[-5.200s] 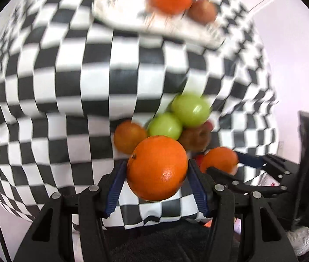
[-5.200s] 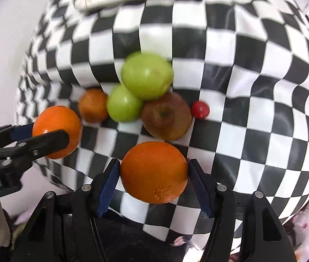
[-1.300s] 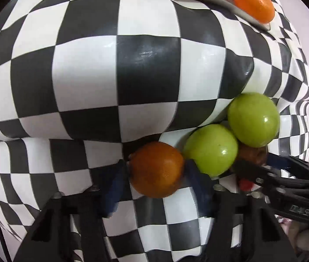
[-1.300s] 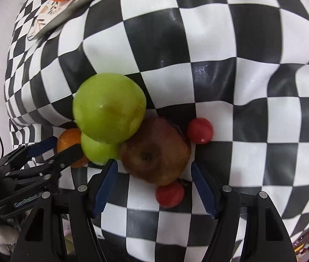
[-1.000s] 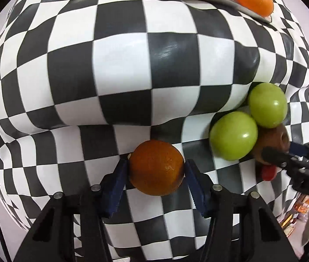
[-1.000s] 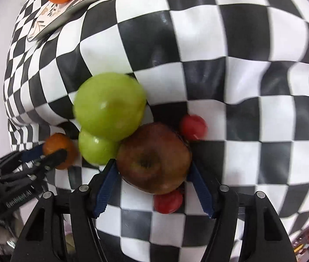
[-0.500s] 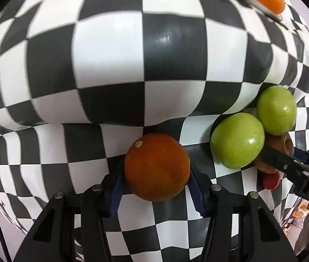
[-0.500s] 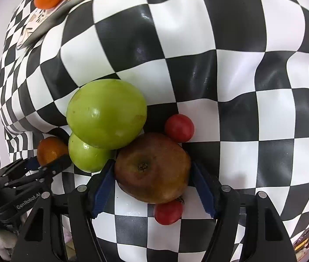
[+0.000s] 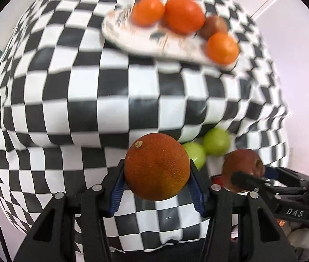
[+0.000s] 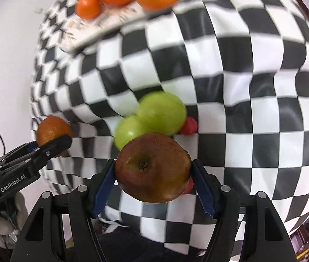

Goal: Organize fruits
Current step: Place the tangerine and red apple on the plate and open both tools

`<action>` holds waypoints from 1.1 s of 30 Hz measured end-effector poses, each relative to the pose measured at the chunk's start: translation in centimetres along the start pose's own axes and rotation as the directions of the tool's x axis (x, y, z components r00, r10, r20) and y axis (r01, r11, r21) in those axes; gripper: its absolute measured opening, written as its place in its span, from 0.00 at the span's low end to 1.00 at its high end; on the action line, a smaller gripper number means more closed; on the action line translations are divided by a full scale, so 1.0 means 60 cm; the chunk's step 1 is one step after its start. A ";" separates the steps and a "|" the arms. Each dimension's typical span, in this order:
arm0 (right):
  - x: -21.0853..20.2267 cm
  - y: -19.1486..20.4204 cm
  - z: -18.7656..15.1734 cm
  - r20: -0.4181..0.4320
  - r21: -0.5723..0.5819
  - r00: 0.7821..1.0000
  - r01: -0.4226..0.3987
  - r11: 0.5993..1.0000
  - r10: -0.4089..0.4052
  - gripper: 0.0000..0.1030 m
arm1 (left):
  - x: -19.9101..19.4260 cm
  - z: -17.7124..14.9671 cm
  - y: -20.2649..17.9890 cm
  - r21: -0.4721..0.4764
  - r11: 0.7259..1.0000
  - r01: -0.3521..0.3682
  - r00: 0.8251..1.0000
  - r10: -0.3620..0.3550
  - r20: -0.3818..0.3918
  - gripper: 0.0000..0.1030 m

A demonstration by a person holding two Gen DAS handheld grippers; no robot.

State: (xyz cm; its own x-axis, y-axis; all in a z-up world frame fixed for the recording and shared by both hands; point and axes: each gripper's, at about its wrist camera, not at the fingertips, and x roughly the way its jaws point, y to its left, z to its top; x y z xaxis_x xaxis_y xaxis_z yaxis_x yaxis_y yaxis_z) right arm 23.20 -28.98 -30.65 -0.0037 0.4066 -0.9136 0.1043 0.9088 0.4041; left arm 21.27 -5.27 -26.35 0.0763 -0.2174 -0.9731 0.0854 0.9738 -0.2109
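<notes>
My left gripper (image 9: pixel 157 184) is shut on a dark orange (image 9: pixel 157 167) and holds it above the checkered cloth; it also shows in the right wrist view (image 10: pixel 53 131). My right gripper (image 10: pixel 153 180) is shut on a brown-red apple (image 10: pixel 153 170), also lifted; the apple shows in the left wrist view (image 9: pixel 243 167). Two green apples (image 10: pixel 162 113) (image 10: pixel 128 132) lie together on the cloth with a small red tomato (image 10: pixel 189 126) beside them. A patterned plate (image 9: pixel 145 41) at the far side holds three oranges (image 9: pixel 184 15) and a brown fruit (image 9: pixel 216 25).
A black-and-white checkered cloth (image 9: pixel 84 83) covers the table. A second small red tomato (image 10: pixel 190 184) peeks out behind the held apple. The table's front edge drops off just below both grippers. A white wall (image 9: pixel 296 50) stands at the right.
Both grippers have risen and pulled back from the cloth, the left with the dark orange and the right with the brown-red apple. The plate has come into fuller view.
</notes>
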 end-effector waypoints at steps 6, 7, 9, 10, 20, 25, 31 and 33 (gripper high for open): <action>-0.076 0.056 0.081 0.106 -0.050 0.993 -0.050 0.998 0.055 0.69 | -0.086 0.117 0.013 0.012 1.000 0.015 0.997 -0.015 0.074 0.48; -0.083 0.064 0.097 0.120 -0.062 0.991 -0.047 0.997 0.055 0.69 | -0.092 0.134 0.014 0.017 1.000 0.004 0.996 -0.005 0.085 0.48; -0.094 0.079 0.137 0.150 -0.072 0.987 -0.047 0.996 0.057 0.69 | -0.098 0.179 0.018 0.022 0.999 -0.025 0.994 0.022 0.104 0.48; -0.094 0.089 0.155 0.156 -0.077 0.986 -0.044 0.996 0.056 0.69 | -0.098 0.202 0.024 0.021 0.999 -0.042 0.993 0.040 0.107 0.48; -0.025 0.149 0.307 0.117 -0.127 0.992 0.054 0.990 -0.039 0.69 | -0.005 0.361 0.077 -0.008 0.992 -0.125 0.992 0.125 -0.011 0.48; 0.018 0.146 0.334 0.054 -0.124 0.995 0.093 0.988 -0.087 0.69 | 0.046 0.378 0.091 -0.007 0.991 -0.133 0.987 0.132 -0.087 0.48; 0.052 0.140 0.342 0.001 -0.120 0.995 0.104 0.987 -0.104 0.69 | 0.082 0.381 0.099 -0.008 0.990 -0.142 0.982 0.140 -0.128 0.49; 0.061 0.143 0.338 -0.013 -0.126 0.994 0.107 0.986 -0.109 0.70 | 0.088 0.384 0.099 -0.018 0.990 -0.138 0.981 0.134 -0.139 0.50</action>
State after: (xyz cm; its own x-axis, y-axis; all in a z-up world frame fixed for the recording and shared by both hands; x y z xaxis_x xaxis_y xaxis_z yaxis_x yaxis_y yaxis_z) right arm 44.26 -21.60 -31.45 -0.0280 0.3062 -0.9516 -0.0231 0.9515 0.3068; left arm 45.09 -2.17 -30.58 -0.0514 -0.0733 -0.9960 0.0563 0.9955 -0.0762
